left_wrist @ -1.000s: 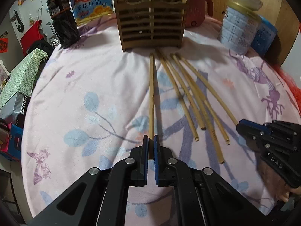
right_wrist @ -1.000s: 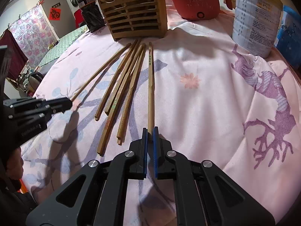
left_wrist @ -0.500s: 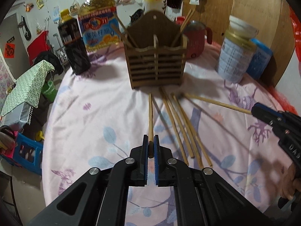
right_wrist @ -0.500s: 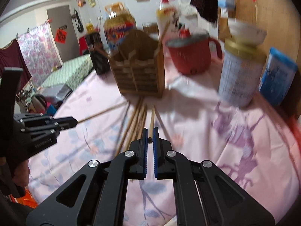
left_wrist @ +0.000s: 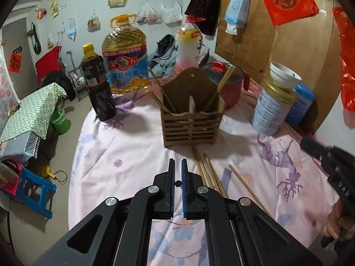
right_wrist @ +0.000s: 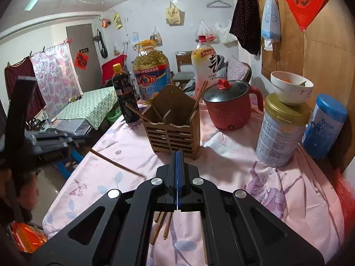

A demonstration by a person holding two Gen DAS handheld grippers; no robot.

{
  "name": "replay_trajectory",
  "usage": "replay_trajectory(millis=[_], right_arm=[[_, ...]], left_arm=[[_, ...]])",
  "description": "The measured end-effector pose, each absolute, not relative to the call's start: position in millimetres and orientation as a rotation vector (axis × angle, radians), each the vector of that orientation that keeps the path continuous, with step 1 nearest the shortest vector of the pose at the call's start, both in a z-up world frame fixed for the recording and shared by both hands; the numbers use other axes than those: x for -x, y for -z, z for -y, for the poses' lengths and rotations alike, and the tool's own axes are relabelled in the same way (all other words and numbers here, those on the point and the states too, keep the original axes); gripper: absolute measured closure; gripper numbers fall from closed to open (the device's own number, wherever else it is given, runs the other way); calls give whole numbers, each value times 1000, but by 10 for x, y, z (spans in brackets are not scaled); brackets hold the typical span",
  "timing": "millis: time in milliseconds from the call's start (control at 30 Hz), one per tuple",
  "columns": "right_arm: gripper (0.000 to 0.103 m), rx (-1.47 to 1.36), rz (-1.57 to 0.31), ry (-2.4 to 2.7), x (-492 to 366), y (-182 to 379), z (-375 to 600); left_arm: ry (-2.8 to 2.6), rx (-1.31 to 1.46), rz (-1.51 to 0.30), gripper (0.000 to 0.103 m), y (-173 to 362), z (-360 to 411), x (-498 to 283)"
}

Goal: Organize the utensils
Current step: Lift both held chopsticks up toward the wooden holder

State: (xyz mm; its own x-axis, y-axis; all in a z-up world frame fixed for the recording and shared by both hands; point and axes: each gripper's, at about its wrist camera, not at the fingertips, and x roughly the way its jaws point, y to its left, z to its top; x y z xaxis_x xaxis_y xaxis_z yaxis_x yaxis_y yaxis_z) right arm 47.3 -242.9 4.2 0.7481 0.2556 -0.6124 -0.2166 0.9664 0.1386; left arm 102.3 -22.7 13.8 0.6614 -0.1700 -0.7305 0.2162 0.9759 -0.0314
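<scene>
A slatted wooden utensil holder (left_wrist: pixel 192 122) stands mid-table with chopsticks leaning in both compartments; it also shows in the right wrist view (right_wrist: pixel 173 130). Several loose chopsticks (left_wrist: pixel 208 173) lie on the pink floral cloth in front of it. My left gripper (left_wrist: pixel 177 173) is raised above the table with its jaws slightly apart on a chopstick seen only end-on as a small dark dot. In the right wrist view a chopstick (right_wrist: pixel 115 163) juts from the left gripper (right_wrist: pixel 51 141). My right gripper (right_wrist: pixel 178 161) is shut; no chopstick shows between its pads.
Behind the holder stand a dark sauce bottle (left_wrist: pixel 97 88), an oil jug (left_wrist: pixel 125 57), a red electric pot (right_wrist: pixel 228 108), a tin topped by a bowl (right_wrist: pixel 281 130) and a blue canister (right_wrist: pixel 324 126). The table edge drops to the floor at left.
Both grippers rose from the table and tilted up toward the holder. The chopstick in the left gripper now points along the camera axis. The right gripper's chopstick is no longer visible between its pads.
</scene>
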Motion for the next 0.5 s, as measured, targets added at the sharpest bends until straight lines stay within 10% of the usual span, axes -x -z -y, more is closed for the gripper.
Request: replay_trajectory(millis=[167, 500], right_arm=[[75, -93, -872, -274, -531, 553, 2517], [79, -41, -1116, -226, -211, 1526, 2790]], left_arm=[[196, -50, -818, 97, -120, 145, -1002], [170, -45, -815, 97, -126, 70, -1031]])
